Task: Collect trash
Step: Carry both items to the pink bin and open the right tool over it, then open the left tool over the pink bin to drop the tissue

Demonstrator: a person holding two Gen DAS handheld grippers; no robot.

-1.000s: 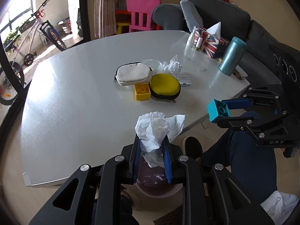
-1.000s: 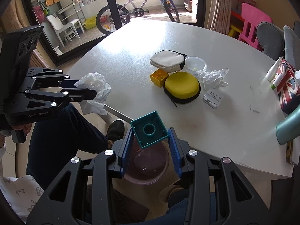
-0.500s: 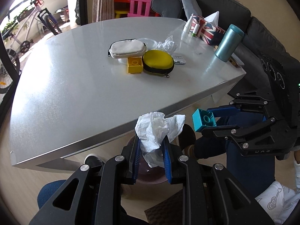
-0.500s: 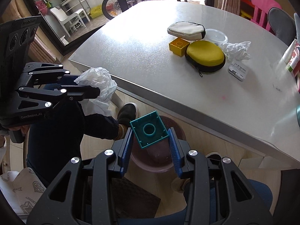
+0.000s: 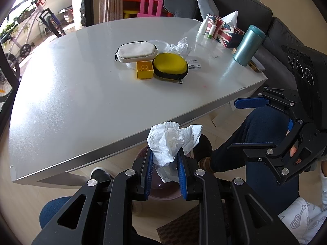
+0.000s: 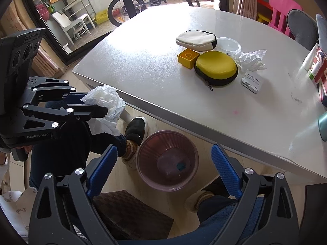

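My table [image 6: 143,65]: white top, rounded far edge, near corner by my knees. Mid-top cluster: cream pouch [image 6: 196,37], clear lidded tub [image 6: 228,44] just beside it, yellow brick [image 6: 188,58] touching yellow round zip case [image 6: 216,67]. Crumpled tissue [image 6: 250,59] next to case, small white card box [image 6: 251,81] nearer my edge. Toward right edge: flag tissue box [image 5: 223,32], small white bottles [image 5: 204,26] beside it, teal tumbler [image 5: 248,45] near right corner. Floor [image 6: 130,183] below near edge: my pink bin [image 6: 167,160], small teal piece inside; brown checked mat [image 6: 132,214] close by.
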